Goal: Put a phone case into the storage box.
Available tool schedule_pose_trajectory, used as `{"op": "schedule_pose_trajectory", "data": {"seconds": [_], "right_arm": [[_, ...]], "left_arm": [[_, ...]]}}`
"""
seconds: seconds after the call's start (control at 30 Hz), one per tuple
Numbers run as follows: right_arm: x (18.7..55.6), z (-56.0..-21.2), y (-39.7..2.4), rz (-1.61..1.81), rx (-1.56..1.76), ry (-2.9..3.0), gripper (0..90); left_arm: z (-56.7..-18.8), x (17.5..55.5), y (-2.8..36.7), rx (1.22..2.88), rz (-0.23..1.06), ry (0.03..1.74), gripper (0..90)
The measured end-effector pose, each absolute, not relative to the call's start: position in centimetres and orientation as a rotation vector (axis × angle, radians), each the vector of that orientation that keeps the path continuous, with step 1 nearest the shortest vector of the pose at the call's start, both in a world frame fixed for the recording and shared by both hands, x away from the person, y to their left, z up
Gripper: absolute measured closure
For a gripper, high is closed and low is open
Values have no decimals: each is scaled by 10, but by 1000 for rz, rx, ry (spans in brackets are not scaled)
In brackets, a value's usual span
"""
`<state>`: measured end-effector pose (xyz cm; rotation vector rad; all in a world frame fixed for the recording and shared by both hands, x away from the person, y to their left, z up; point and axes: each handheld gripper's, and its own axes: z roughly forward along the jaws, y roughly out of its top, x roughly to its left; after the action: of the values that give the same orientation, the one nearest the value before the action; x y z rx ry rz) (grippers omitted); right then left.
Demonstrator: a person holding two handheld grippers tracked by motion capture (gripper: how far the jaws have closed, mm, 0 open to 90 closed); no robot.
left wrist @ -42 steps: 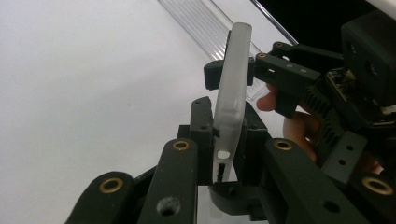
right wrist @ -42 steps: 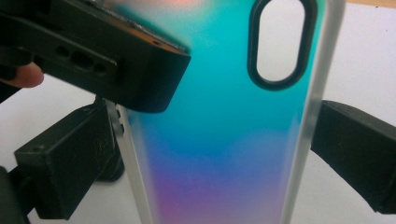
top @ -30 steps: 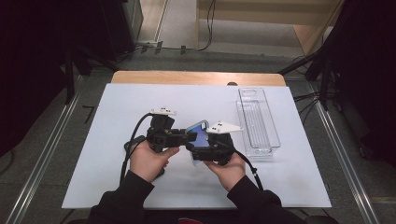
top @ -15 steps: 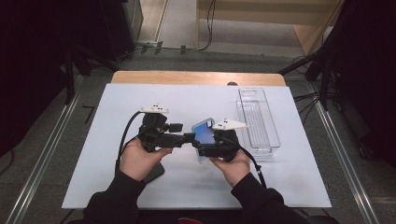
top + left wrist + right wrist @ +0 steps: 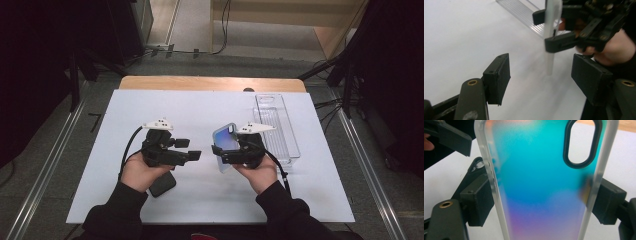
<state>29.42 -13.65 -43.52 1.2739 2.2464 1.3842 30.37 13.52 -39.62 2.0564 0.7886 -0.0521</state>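
Between the right jaws: phone case (image 5: 544,182) being held upright above the table (image 5: 200,115).
Case is being judged light, thin, flexible, slick; long side rims are being gripped, the sensible hold. Right gripper (image 5: 227,155) is being kept clamped across its width. Left gripper (image 5: 187,156), jaws just opened, is being held empty, well apart from the case (image 5: 225,147). Phone (image 5: 162,184) is lying under the left hand.

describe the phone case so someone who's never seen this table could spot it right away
On the white table, look right of centre, just left of the long clear plastic tray. There the right tool grips a phone case by its edges, holding it upright. Its frosted rim, blue-to-purple shimmering back and black oval camera cutout set it apart from the small black object lying by the left hand.
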Motion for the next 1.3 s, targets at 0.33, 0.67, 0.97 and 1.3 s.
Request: {"op": "schedule_pose_trajectory", "data": {"seconds": [0.33, 0.67, 0.97, 1.3], "right_arm": [[297, -430, -148, 1402, 1253, 2255, 152], [300, -422, -160, 1409, 1227, 2283, 153], [304, -412, -171, 1396, 1204, 2293, 153], [313, -390, -194, 1401, 1253, 2212, 152]], "left_arm": [[-419, 298, 145, 2095, -38, 756, 315], [-436, 291, 167, 2082, -87, 789, 315], [-441, 287, 178, 2097, -83, 809, 315], [-444, 283, 186, 2084, -65, 836, 315]]}}
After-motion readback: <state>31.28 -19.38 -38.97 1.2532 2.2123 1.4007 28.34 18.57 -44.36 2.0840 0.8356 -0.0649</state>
